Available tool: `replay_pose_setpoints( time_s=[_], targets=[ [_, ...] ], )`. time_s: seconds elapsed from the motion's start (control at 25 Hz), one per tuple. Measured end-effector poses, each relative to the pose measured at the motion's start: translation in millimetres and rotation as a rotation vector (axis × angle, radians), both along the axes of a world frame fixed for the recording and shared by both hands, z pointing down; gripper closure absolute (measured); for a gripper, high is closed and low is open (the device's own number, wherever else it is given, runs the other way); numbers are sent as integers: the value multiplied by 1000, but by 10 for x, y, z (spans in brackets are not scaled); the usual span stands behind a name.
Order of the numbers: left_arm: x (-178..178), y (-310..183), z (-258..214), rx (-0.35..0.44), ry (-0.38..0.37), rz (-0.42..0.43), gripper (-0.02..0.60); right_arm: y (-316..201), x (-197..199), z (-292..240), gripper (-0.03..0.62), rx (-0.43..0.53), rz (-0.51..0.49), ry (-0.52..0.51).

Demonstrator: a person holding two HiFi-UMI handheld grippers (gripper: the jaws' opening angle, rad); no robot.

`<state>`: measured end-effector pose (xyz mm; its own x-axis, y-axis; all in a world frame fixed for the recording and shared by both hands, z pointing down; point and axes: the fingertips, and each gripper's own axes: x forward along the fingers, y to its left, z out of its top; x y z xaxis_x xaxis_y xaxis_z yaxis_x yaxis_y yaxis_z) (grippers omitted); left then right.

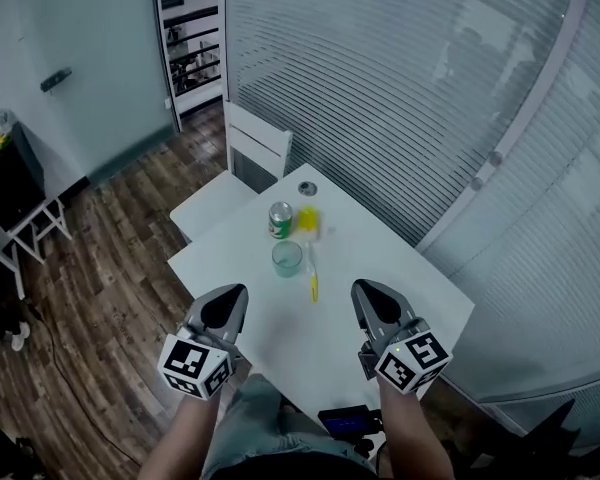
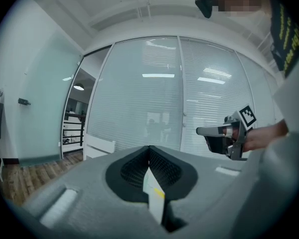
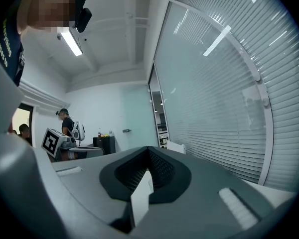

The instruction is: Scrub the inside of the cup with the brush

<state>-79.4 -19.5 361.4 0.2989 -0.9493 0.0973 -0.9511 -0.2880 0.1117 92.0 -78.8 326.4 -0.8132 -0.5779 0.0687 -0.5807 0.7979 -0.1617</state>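
In the head view a clear glass cup (image 1: pixel 287 258) stands on the white table (image 1: pixel 410 298), and a yellow brush (image 1: pixel 311 243) lies just to its right with the handle pointing toward me. My left gripper (image 1: pixel 232 293) hovers near the table's front left, short of the cup, jaws shut and empty. On the other side my right gripper (image 1: pixel 365 290) is held at the same depth, also shut with nothing in it. The left gripper view shows its closed jaws (image 2: pixel 149 153) and the right gripper (image 2: pixel 202 131) across from it. Closed jaws (image 3: pixel 149 156) fill the right gripper view.
A green can (image 1: pixel 280 220) stands behind the cup, and a small round lid (image 1: pixel 307 188) lies near the table's far corner. A white chair (image 1: pixel 250 153) sits beyond the table. Slatted glass walls curve round the right side. Wooden floor lies to the left.
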Motion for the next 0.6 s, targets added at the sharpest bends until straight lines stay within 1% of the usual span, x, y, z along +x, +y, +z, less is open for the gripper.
replay_pose_setpoints(
  time_s=[0.28,0.44,0.6],
  targets=[
    [-73,-410,43,1,-2,99,581,-319,-87,32,591,-6,79,10],
    [-155,-613,86,-1,3,140,581,-458,-146,75,591,-9,120,15],
    [-166,-816,171,-5,9,184,581,-566,-176,136,591,-17,154,30]
  ],
)
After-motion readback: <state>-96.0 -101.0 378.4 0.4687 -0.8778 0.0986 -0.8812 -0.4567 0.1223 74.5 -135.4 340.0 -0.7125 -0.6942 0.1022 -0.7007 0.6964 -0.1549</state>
